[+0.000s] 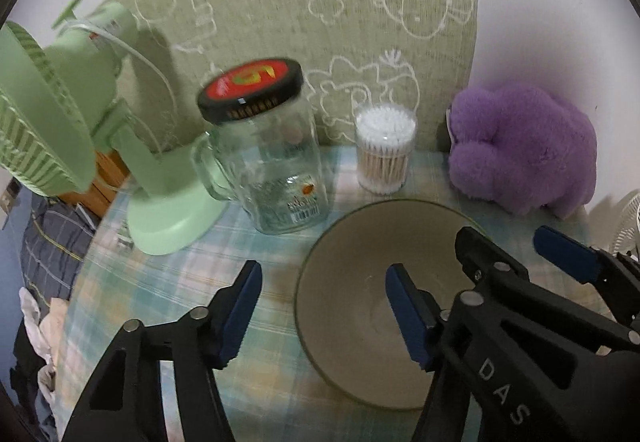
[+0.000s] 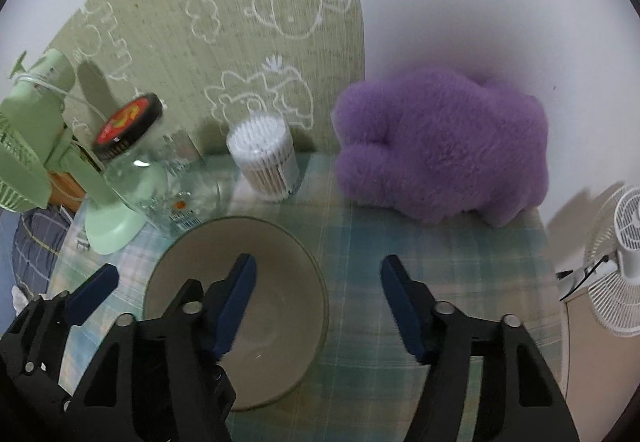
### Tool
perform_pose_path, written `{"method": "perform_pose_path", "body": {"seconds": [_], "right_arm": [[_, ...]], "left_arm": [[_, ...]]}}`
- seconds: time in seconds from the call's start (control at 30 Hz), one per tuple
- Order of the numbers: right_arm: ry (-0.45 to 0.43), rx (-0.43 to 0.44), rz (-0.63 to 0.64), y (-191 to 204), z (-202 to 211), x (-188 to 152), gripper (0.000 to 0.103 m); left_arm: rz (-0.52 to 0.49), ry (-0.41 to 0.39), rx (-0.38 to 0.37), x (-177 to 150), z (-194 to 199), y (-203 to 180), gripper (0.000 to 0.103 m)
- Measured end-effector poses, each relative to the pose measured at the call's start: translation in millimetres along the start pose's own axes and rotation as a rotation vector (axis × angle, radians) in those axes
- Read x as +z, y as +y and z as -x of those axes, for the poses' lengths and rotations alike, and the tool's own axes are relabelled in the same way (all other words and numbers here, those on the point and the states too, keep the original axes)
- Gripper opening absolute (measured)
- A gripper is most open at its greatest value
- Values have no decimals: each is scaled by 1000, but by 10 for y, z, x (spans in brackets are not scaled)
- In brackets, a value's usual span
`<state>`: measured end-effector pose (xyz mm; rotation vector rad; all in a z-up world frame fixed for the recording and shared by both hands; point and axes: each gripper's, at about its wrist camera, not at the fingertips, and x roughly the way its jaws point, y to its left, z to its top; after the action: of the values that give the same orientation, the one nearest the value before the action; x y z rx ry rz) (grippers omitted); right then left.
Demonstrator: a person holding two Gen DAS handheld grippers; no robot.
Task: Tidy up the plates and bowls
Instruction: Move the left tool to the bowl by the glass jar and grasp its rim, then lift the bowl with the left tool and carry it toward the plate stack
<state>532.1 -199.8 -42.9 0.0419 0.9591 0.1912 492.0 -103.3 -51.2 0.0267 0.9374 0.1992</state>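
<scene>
Sitting on the checked tablecloth (image 1: 168, 282) is one beige bowl (image 1: 360, 262), and I am taking this bowl as the landmark for all other places. The left gripper (image 1: 324, 312) is hanging over the left rim of the bowl: its right finger is above the inside of the bowl and its left finger is above the cloth just outside the rim, so the rim is lying between them. The jaws are standing about half apart and the pads are not pressing on anything. The right gripper (image 2: 318, 302) is doing the same at the right rim of the bowl, with its left finger over the inside and its right finger over the cloth; its jaws are also standing about half apart and nothing is being held. Behind the bowl to the left, a glass jar (image 1: 276, 170) with a black and red lid is standing near it, and a green desk fan (image 1: 120, 146) is standing further to the left of the jar. Directly behind the bowl, a clear tub of cotton swabs (image 1: 385, 150) is standing upright. Behind the bowl to the right, a purple plush toy (image 1: 524, 150) is lying against the wall. Far to the right of the bowl, a white fan (image 2: 620, 262) is standing beyond the table edge.
</scene>
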Motion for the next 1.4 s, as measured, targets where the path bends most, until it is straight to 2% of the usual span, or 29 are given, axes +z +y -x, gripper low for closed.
{"method": "perform_pose_path", "body": {"seconds": [0.03, 0.1, 0.13, 0.2, 0.27, 0.4, 0.47, 0.67, 0.97, 1.4], "right_arm": [[4, -2, 1, 1, -37, -3, 59], [9, -2, 5, 12, -99, -11, 50], [12, 0, 6, 12, -125, -13, 41], [19, 7, 7, 17, -165, -22, 39], [22, 8, 9, 28, -188, -28, 31], [38, 19, 4, 35, -246, -46, 30], [36, 23, 6, 44, -260, -51, 23], [26, 13, 10, 61, -275, -67, 21], [26, 9, 21, 89, -191, -110, 21], [13, 10, 22, 119, 206, -140, 20]], "left_arm": [[2, 4, -5, -8, -39, 3, 60], [6, 5, 20, -16, -90, 4, 40], [7, 10, 30, -21, -120, 10, 39], [13, 22, 12, -40, -161, 13, 32], [18, 31, 9, -55, -195, 21, 30], [18, 29, 3, -81, -225, 21, 28], [19, 23, -2, -88, -228, 25, 27], [18, 19, 19, -97, -244, 49, 17], [29, 46, 15, -141, -200, 86, 17], [44, 31, 0, -165, 189, 154, 17]]}}
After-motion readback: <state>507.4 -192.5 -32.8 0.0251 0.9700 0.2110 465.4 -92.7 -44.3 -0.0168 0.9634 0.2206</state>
